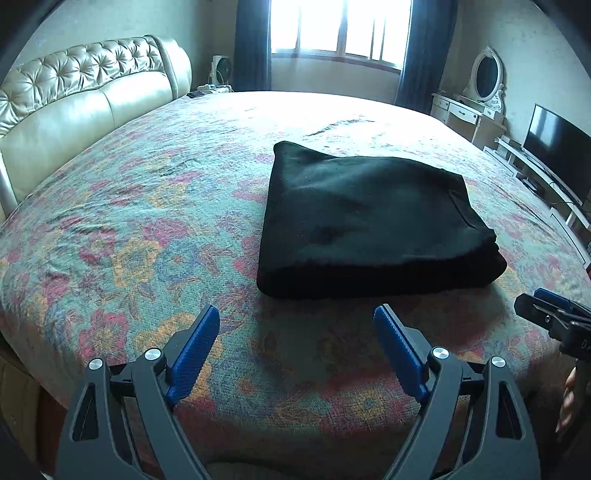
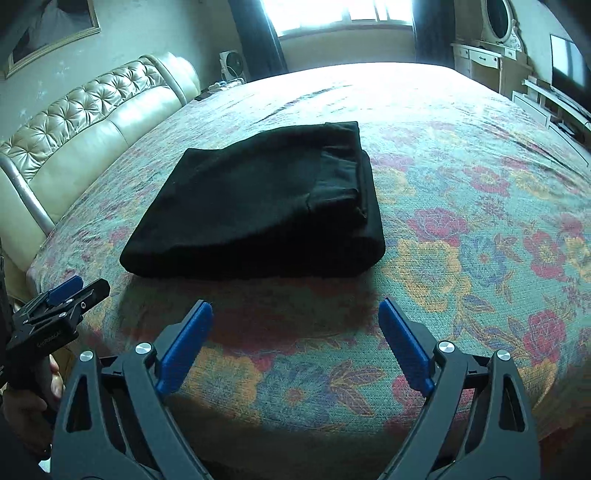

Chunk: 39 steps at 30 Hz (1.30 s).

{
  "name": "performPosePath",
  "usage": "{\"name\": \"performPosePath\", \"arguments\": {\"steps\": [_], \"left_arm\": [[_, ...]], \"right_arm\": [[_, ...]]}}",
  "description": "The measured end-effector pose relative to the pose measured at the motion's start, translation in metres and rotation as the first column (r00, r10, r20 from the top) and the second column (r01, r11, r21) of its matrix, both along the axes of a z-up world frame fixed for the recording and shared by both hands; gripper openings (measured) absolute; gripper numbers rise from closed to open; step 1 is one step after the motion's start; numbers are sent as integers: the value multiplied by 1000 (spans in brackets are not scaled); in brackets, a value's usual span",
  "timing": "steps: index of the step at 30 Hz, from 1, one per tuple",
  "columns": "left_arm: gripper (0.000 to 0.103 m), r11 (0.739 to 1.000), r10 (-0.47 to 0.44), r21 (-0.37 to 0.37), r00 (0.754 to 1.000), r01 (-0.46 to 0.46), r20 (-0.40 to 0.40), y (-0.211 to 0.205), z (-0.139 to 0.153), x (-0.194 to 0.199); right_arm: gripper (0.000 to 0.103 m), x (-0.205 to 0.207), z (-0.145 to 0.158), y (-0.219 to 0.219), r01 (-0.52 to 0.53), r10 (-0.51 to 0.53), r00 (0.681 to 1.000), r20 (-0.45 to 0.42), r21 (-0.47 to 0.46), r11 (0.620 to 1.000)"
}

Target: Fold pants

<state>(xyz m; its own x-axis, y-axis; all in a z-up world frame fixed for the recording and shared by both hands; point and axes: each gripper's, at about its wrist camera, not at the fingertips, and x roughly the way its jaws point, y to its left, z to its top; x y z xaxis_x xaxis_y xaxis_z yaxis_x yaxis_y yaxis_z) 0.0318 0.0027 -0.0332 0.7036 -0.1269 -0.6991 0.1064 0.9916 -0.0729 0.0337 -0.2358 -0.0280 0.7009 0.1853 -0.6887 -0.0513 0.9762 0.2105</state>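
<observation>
Black pants (image 1: 373, 225) lie folded into a thick rectangle on the flowered bedspread (image 1: 147, 229). In the right wrist view the same pants (image 2: 255, 214) sit left of centre, with layered edges along their right side. My left gripper (image 1: 297, 314) hangs open over the bedspread, short of the pants' near edge, with nothing between its blue pads. My right gripper (image 2: 297, 310) is open too, also short of the near edge and holding nothing. Each gripper shows in the other's view: the right gripper (image 1: 546, 306) at the right edge, the left gripper (image 2: 70, 291) at the left edge.
A cream tufted headboard (image 1: 74, 92) runs along the bed's left side. A window with dark curtains (image 1: 340, 29) is at the back. A white dresser with an oval mirror (image 1: 480, 96) and a television (image 1: 557, 162) on a low stand line the right wall.
</observation>
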Motion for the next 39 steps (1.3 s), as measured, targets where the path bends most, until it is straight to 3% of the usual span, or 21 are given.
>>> {"name": "performPosePath", "arguments": {"steps": [4,39], "left_arm": [[84,999,19,-30,1000,-20,-8,2,1,-3],[84,1000,-7,12,1000,7,17,-14,12,-9]], "right_arm": [[92,-5,4,3,5,-5,1000,6,3,1000],[92,-15,7,7,11,-11,1000,-6,20,1000]]}}
